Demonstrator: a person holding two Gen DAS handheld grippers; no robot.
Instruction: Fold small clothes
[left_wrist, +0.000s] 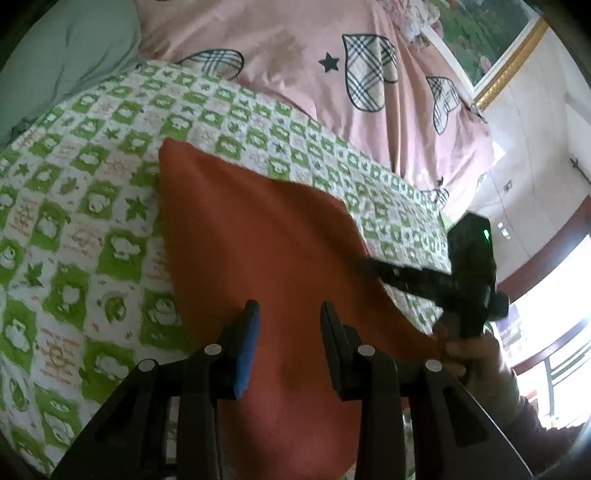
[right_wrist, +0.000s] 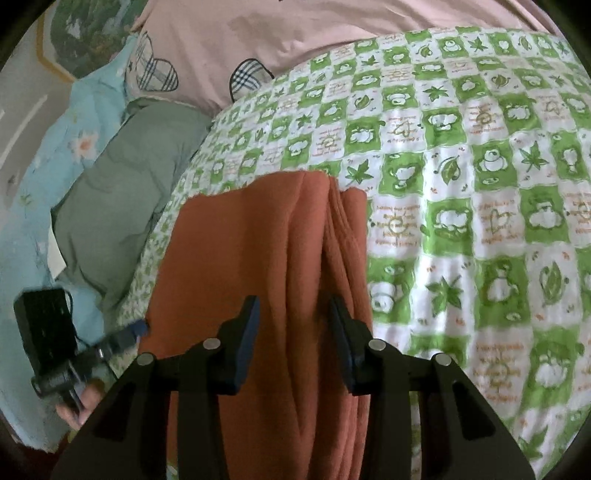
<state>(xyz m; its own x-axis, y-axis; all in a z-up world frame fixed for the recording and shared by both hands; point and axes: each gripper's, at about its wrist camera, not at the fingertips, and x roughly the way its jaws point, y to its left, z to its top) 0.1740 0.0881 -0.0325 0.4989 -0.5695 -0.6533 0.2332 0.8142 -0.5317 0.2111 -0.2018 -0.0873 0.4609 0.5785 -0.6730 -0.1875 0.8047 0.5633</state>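
A rust-orange cloth lies on the green-and-white patterned bedspread. My left gripper is open just above the cloth's near part, nothing between its fingers. In the right wrist view the same cloth shows lengthwise folds with a deep crease down its middle. My right gripper is open over that crease and holds nothing. The right gripper also shows in the left wrist view, its tip at the cloth's right edge. The left gripper shows in the right wrist view at the cloth's left edge.
A pink quilt with plaid hearts lies beyond the bedspread. A grey-green pillow and a light blue floral blanket sit left of it. A framed picture hangs on the wall, and a window is at the right.
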